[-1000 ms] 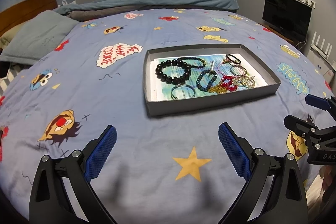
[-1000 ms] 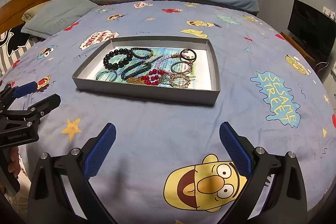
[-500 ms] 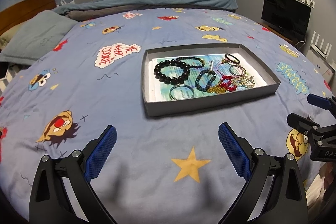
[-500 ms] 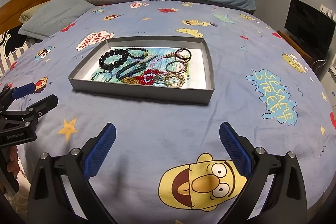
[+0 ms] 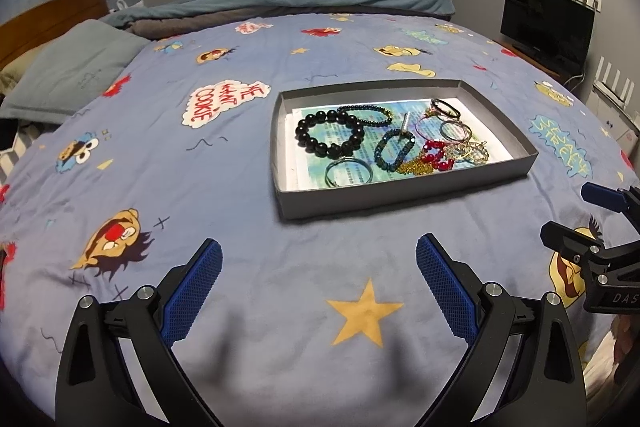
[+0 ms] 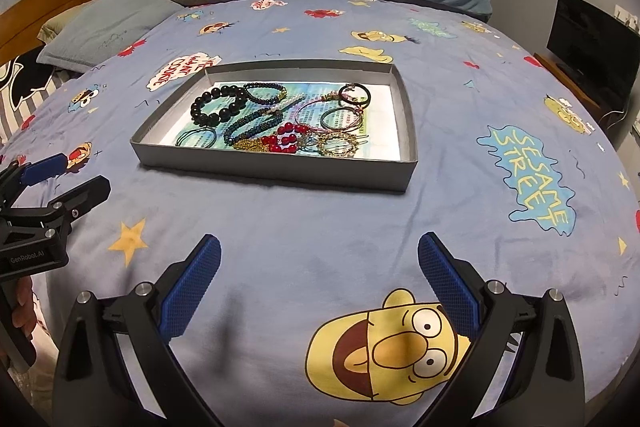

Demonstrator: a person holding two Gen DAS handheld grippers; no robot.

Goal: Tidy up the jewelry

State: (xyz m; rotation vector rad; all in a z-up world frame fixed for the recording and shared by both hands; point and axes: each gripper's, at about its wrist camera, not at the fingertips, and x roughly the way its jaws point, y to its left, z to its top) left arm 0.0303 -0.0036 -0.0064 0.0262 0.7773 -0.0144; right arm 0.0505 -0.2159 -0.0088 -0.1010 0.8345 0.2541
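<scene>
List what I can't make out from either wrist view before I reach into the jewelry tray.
- Tangled pieces at the tray's near right: overlapping, so neither view separates the strands.
- Print on the paper liner: too small, partly covered by bracelets.
- Right gripper in the left view: body cut off by the frame edge.
- Hand holding the left gripper: mostly cut off in the right view.

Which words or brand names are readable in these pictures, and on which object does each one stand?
"SESAME STREET": blue patch on the bedsheet.
"ME WANT COOKIE": white patch on the bedsheet.
"GenRobot.AI": body of the left tool.
"DAS": body of the right tool; the rest is cut off.
Printed paper lining the grey tray: text too small to read.
</scene>
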